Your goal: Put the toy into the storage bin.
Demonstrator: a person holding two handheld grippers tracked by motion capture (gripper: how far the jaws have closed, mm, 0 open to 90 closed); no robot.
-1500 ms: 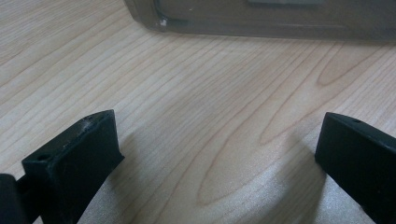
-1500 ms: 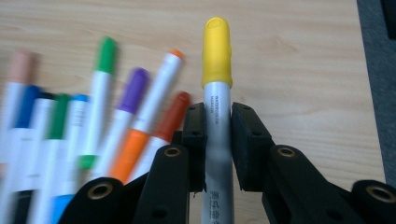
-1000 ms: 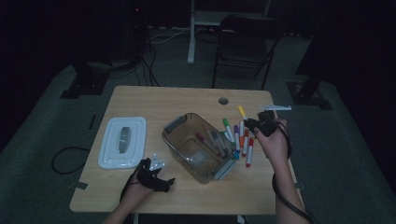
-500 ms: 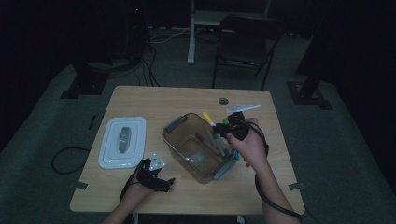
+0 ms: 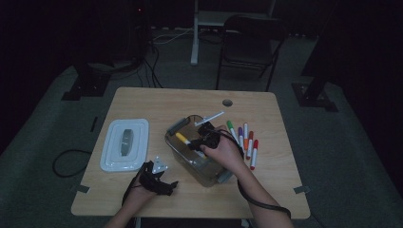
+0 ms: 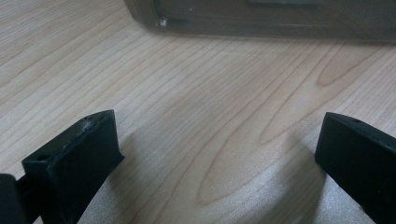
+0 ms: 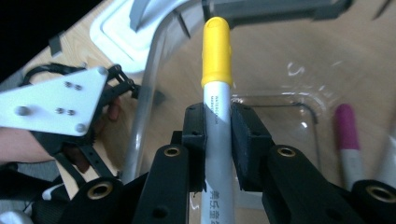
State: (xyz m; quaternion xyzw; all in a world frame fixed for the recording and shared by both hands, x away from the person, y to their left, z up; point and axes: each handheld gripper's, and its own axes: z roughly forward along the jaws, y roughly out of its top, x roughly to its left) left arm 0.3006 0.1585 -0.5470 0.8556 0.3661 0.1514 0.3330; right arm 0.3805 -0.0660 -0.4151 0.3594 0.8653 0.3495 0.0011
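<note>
A clear plastic bin (image 5: 172, 141) stands mid-table. Above it my right gripper (image 5: 202, 137) is shut on a yellow-capped marker (image 5: 183, 139), whose cap points left over the bin. In the right gripper view the pads (image 7: 196, 135) clamp the marker's grey barrel (image 7: 217, 51), and a magenta marker (image 7: 348, 135) lies on the bin's floor below. Several more markers (image 5: 244, 137) lie in a row on the table right of the bin. My left gripper (image 5: 167, 186) rests on the table in front of the bin. Its jaws stand wide apart (image 6: 219, 158) with bare wood between them.
The bin's white lid (image 5: 125, 144) lies flat at the table's left. A cable hole (image 5: 227, 102) sits near the far edge. A chair (image 5: 249, 42) stands beyond the table. The bin's wall (image 6: 261, 18) is close ahead of the left gripper.
My right gripper has carried the yellow-capped marker leftward from the row of markers to above the bin. The left gripper has stayed put.
</note>
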